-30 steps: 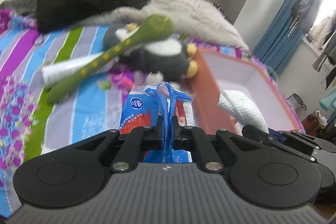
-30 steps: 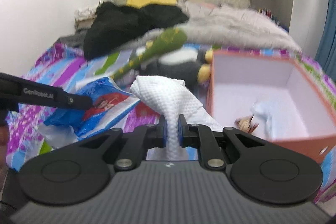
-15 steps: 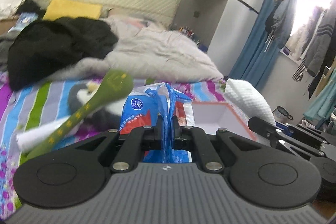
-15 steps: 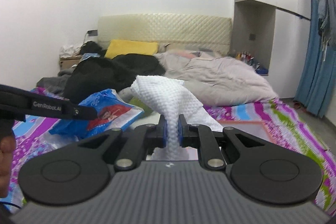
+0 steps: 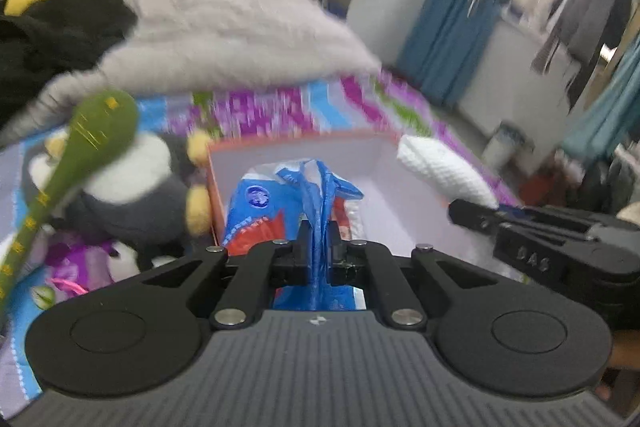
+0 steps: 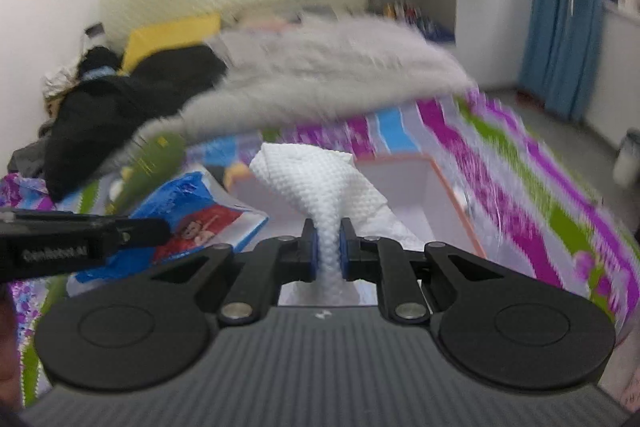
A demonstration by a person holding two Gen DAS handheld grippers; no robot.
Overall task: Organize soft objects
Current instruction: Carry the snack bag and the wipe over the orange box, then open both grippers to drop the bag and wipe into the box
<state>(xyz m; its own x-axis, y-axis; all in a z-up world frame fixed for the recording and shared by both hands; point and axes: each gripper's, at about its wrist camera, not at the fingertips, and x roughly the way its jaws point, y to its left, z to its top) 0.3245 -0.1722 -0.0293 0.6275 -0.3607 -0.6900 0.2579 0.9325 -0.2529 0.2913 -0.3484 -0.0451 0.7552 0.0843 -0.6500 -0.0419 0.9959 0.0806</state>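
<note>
Orange-rimmed box [image 5: 288,147]: one; blue packet [image 5: 256,215], white towel [image 6: 320,187]: one each, clamped.

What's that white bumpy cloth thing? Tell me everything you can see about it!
The white cloth looks like a soft towel or thick wipe with a bumpy waffle texture. It is plain white and bunched up, not folded flat. The right gripper pinches it at a narrow squeezed part, and the rest puffs out above and behind the fingers. It hangs in the air over the open box with orange walls and a white inside, which sits on the striped bedspread. Only the gripper touches it.
</note>
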